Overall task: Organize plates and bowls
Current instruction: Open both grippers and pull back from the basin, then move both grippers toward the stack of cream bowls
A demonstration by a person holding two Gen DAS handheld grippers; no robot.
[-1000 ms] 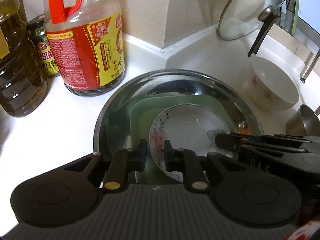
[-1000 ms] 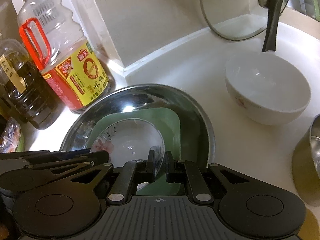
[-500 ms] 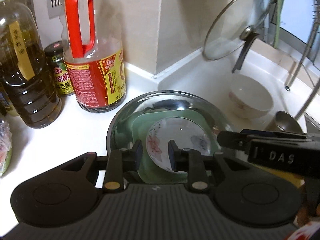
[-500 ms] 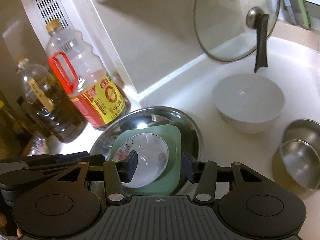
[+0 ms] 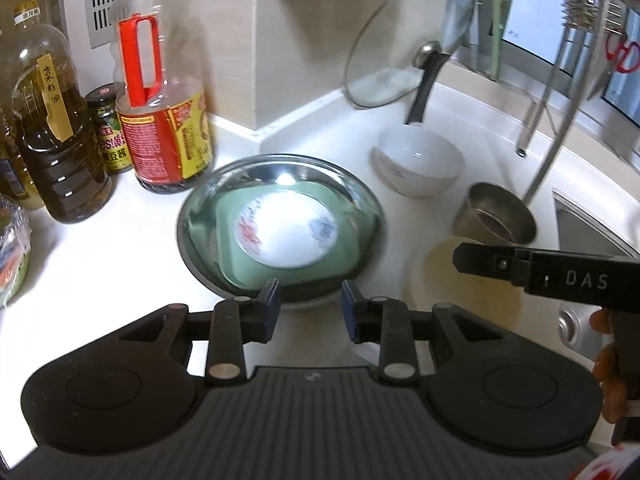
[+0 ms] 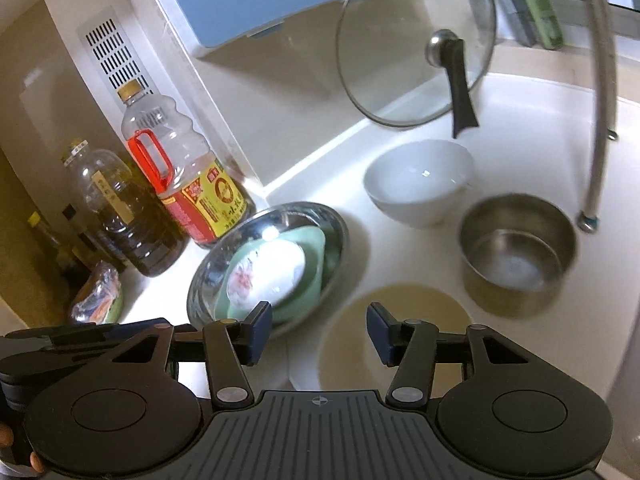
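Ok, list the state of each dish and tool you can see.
Steel basin: holds the stack.
Green plate: nested in basin.
Floral plate: atop green plate.
White bowl: upright, empty.
Steel pot: upright, empty.
Left tool: opening, empty.
Right tool: opening, empty.

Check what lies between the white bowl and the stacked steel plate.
Nothing: bare white counter separates the white bowl from the steel plate, clearest in the right wrist view.

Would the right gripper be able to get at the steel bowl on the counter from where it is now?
Probably yes. The right gripper is empty, its jaws opening, and only bare counter lies between it and the steel bowl. The white bowl sits off to the side.
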